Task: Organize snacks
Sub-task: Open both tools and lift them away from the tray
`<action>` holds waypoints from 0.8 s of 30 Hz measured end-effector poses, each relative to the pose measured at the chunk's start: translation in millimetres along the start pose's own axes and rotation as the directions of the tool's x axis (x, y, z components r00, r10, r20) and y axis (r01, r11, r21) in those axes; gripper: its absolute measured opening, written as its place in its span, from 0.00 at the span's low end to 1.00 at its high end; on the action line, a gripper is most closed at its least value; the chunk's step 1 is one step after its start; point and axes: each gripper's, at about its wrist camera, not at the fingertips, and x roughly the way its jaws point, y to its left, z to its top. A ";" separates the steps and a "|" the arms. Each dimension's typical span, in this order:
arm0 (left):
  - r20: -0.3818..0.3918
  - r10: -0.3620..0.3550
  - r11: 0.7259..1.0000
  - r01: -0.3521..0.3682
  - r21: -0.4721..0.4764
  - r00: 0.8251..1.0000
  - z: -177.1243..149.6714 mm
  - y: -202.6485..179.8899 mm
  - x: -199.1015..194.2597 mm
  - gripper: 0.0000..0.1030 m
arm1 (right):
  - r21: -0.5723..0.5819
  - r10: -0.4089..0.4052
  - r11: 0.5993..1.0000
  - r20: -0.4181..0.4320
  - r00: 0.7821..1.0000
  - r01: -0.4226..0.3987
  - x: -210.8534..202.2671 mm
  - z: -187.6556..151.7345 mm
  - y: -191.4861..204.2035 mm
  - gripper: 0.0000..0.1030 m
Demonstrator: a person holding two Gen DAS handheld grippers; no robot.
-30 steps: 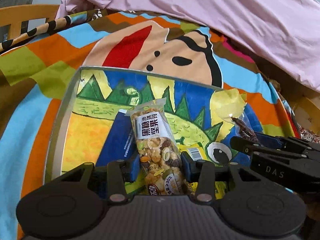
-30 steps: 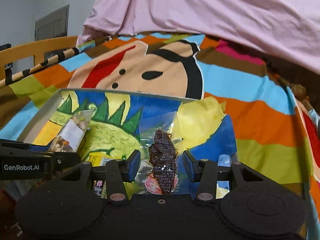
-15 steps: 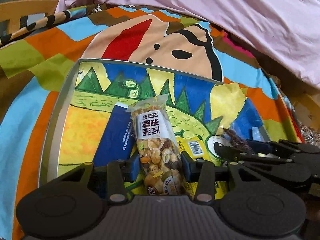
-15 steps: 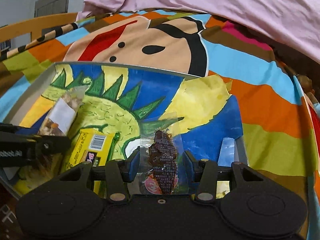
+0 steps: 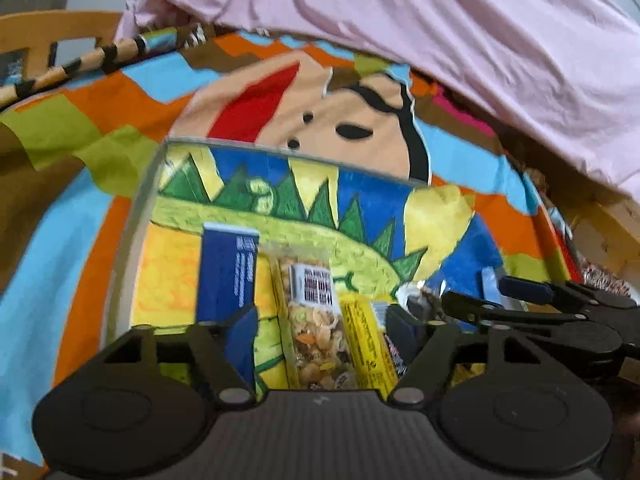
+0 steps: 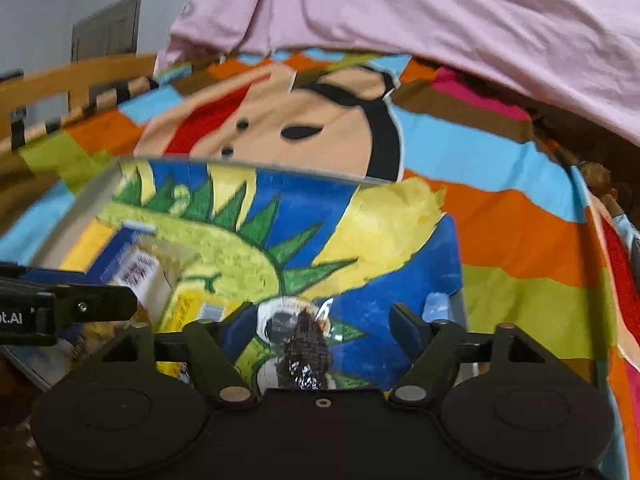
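The left gripper (image 5: 320, 320) is being opened around the nut bar (image 5: 316, 320), now lying free in the tray (image 5: 132, 232). The right gripper (image 6: 320, 324) is being opened too, its dark snack (image 6: 306, 354) lying unpressed between the jaws.

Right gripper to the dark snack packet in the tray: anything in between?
Nothing visible. The dark snack packet lies on the tray floor directly between the right gripper's fingers, whose jaws are opening clear of it. The left gripper sits off to the side, by the nut packet.
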 end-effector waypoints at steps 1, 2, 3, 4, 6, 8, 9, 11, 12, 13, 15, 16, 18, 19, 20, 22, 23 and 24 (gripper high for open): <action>0.018 0.002 1.000 -0.002 -0.002 1.000 0.9 -0.2 -5.9 0.80 | 0.016 0.007 1.000 0.023 1.000 -0.007 -7.2 1.2 -3.3 0.81; 0.038 0.010 1.000 -0.010 -0.004 0.999 1.7 -0.8 -12.2 0.83 | 0.028 0.010 1.000 0.045 0.999 -0.011 -13.9 2.1 -6.0 0.83; 0.065 0.025 1.000 -0.024 -0.006 0.998 1.9 -1.8 -20.1 0.84 | 0.040 0.013 0.999 0.070 0.997 -0.016 -21.0 2.9 -8.7 0.83; 0.097 0.035 0.999 -0.034 -0.008 0.995 1.6 -2.8 -28.4 0.86 | 0.053 0.014 0.998 0.096 0.995 -0.019 -29.3 3.6 -11.4 0.83; 0.157 0.046 0.999 -0.046 -0.004 0.987 0.3 -5.6 -45.3 0.93 | 0.075 0.018 0.997 0.137 0.990 -0.028 -43.5 3.8 -15.7 0.85; 0.205 0.062 0.998 -0.065 0.009 0.977 -0.9 -9.3 -62.0 0.95 | 0.088 0.021 0.995 0.171 0.985 -0.037 -56.9 3.2 -18.5 0.92; 0.228 0.068 0.997 -0.073 0.016 0.971 -1.9 -11.9 -70.7 0.97 | 0.091 0.024 0.995 0.189 0.982 -0.042 -64.1 2.5 -19.2 0.93; 0.267 0.079 0.996 -0.087 0.020 0.960 -4.6 -16.4 -86.5 1.00 | 0.089 0.029 0.995 0.225 0.974 -0.050 -80.3 0.2 -19.6 0.95; 0.282 0.083 0.995 -0.094 0.023 0.956 -6.6 -18.8 -93.6 1.00 | 0.086 0.034 0.995 0.234 0.972 -0.055 -86.4 -0.3 -19.7 0.96; 0.291 0.086 0.995 -0.098 0.026 0.953 -8.4 -21.7 -99.5 1.00 | 0.084 0.040 0.995 0.246 0.968 -0.063 -94.4 -1.5 -19.8 0.98; 0.307 0.092 0.994 -0.108 0.035 0.947 -13.0 -27.1 -111.7 1.00 | 0.076 0.056 0.994 0.274 0.960 -0.079 -111.4 -4.3 -20.3 0.99; 0.313 0.094 0.993 -0.111 0.038 0.945 -15.8 -29.3 -117.7 1.00 | 0.074 0.062 0.993 0.288 0.956 -0.087 -120.0 -5.7 -21.1 0.99; 0.320 0.089 0.992 -0.112 0.052 0.943 -20.8 -34.5 -129.6 1.00 | 0.069 0.078 0.992 0.316 0.946 -0.105 -137.2 -9.5 -21.9 0.99; 0.329 0.091 0.992 -0.116 0.056 0.940 -23.8 -37.4 -136.0 1.00 | 0.065 0.084 0.992 0.329 0.941 -0.111 -147.4 -11.9 -22.1 0.99; 0.336 0.092 0.991 -0.119 0.061 0.937 -26.9 -40.1 -141.5 1.00 | 0.059 0.085 0.992 0.340 0.937 -0.112 -155.7 -14.1 -22.1 0.99; 0.353 0.100 0.989 -0.131 0.065 0.930 -34.0 -46.1 -154.0 1.00 | 0.042 0.085 0.993 0.366 0.927 -0.108 -174.3 -20.2 -21.2 0.99; 0.356 0.102 0.989 -0.135 0.068 0.929 -37.1 -48.5 -159.2 1.00 | 0.035 0.082 0.994 0.377 0.923 -0.103 -182.9 -23.5 -20.5 0.99; 0.358 0.105 0.988 -0.139 0.070 0.928 -40.7 -51.2 -164.9 1.00 | 0.031 0.079 0.995 0.387 0.919 -0.098 -191.1 -26.7 -19.9 0.99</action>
